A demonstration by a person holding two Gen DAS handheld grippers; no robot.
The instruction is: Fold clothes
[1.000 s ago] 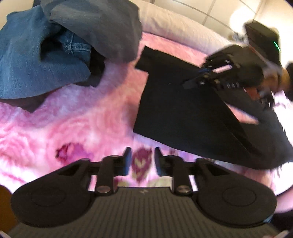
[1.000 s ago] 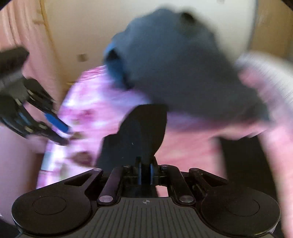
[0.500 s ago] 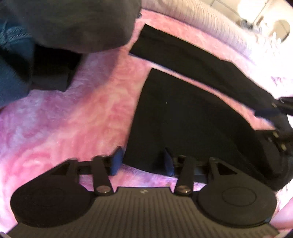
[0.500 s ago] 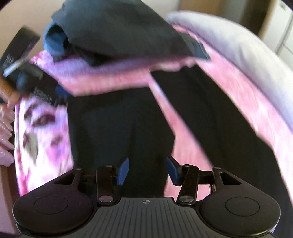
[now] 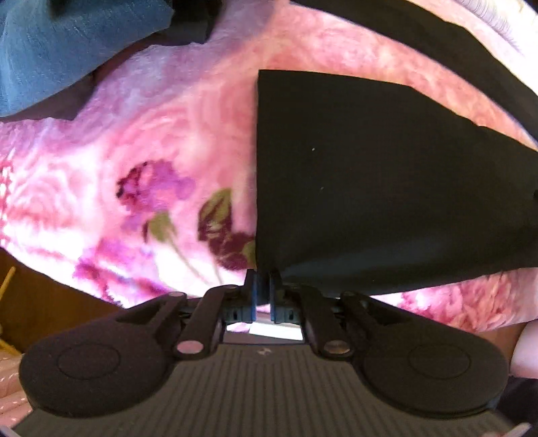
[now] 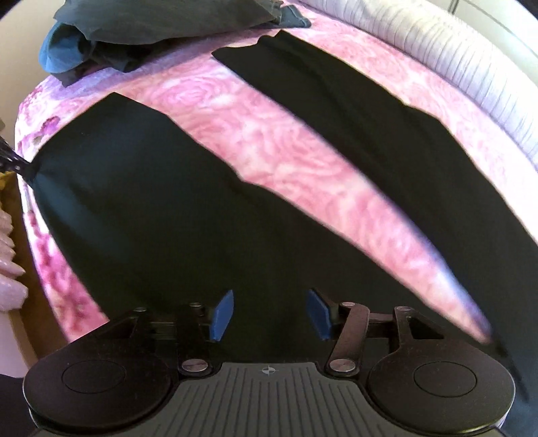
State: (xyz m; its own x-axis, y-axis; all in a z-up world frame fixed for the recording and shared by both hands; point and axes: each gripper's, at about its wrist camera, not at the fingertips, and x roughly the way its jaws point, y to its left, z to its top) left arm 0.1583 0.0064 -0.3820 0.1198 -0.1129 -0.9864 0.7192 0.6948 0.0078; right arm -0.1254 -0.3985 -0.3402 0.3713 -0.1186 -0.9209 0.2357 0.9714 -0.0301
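Two grippers work over black trousers (image 6: 161, 201) spread on a pink floral blanket (image 5: 151, 141). My left gripper (image 5: 261, 285) points down at the near corner of one trouser leg, and its fingers (image 5: 250, 292) are nearly together on that corner's edge; the jaws are opening slightly, with the cloth edge between them. The same corner, pulled to a point by the left gripper, shows at the left rim of the right wrist view. My right gripper (image 6: 270, 314) hovers above the upper part of the trousers, its blue pads (image 6: 222, 316) spread apart (the jaws are opening) and gripping nothing. The second trouser leg (image 6: 386, 134) lies diagonally across the blanket, apart from the first, with a strip of blanket between them. Beyond the trousers sits a pile of clothes (image 6: 141, 30), grey over blue denim. Alongside the blanket's far edge runs a ribbed pale cushion (image 6: 454, 57).
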